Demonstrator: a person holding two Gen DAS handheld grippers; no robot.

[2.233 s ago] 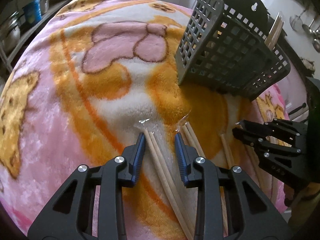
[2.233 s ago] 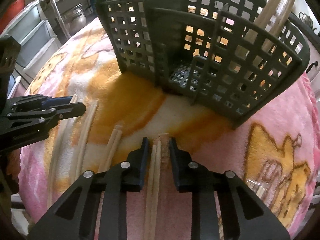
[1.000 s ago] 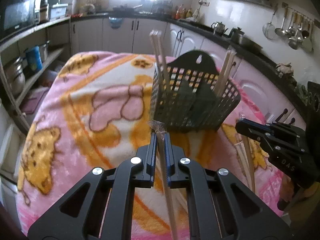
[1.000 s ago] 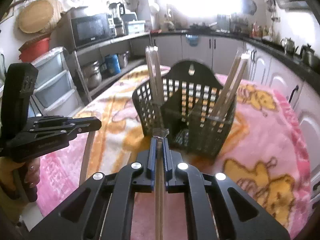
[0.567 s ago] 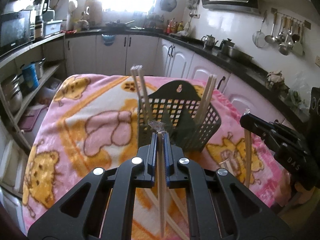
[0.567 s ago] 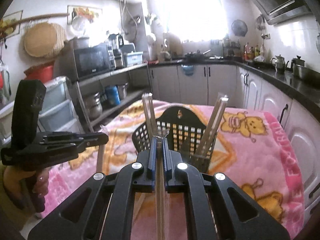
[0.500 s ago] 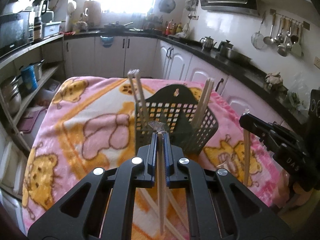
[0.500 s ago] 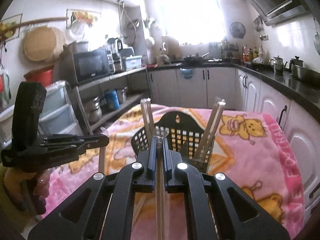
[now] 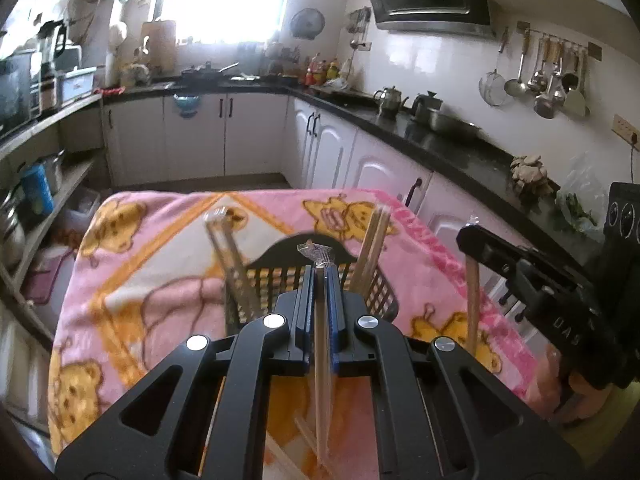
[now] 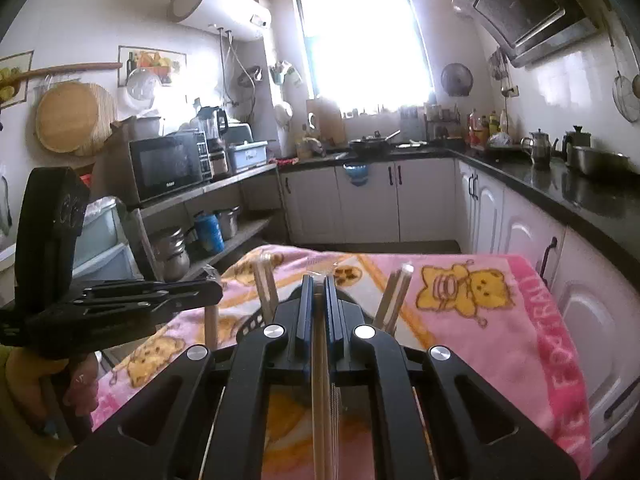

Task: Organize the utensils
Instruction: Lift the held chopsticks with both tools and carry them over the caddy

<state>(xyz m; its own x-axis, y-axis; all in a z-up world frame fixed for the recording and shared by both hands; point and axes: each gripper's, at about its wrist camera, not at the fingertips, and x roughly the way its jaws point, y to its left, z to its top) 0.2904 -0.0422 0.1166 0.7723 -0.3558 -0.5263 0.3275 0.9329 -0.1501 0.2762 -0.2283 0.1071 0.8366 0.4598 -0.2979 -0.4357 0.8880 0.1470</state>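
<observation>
Your left gripper [image 9: 320, 276] clamps a wrapped pair of wooden chopsticks [image 9: 322, 380]; your right gripper [image 10: 316, 284] clamps another wrapped pair [image 10: 320, 392]. At 12 o'clock, the dark slotted plastic basket [image 9: 376, 292] stands on the pink bear-print blanket [image 9: 160, 256].

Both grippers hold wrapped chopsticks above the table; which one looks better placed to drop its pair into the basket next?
Probably the left gripper: its chopstick pair lines up just in front of the black basket. From the right gripper, the basket sits mostly hidden beneath it. Close call.
</observation>
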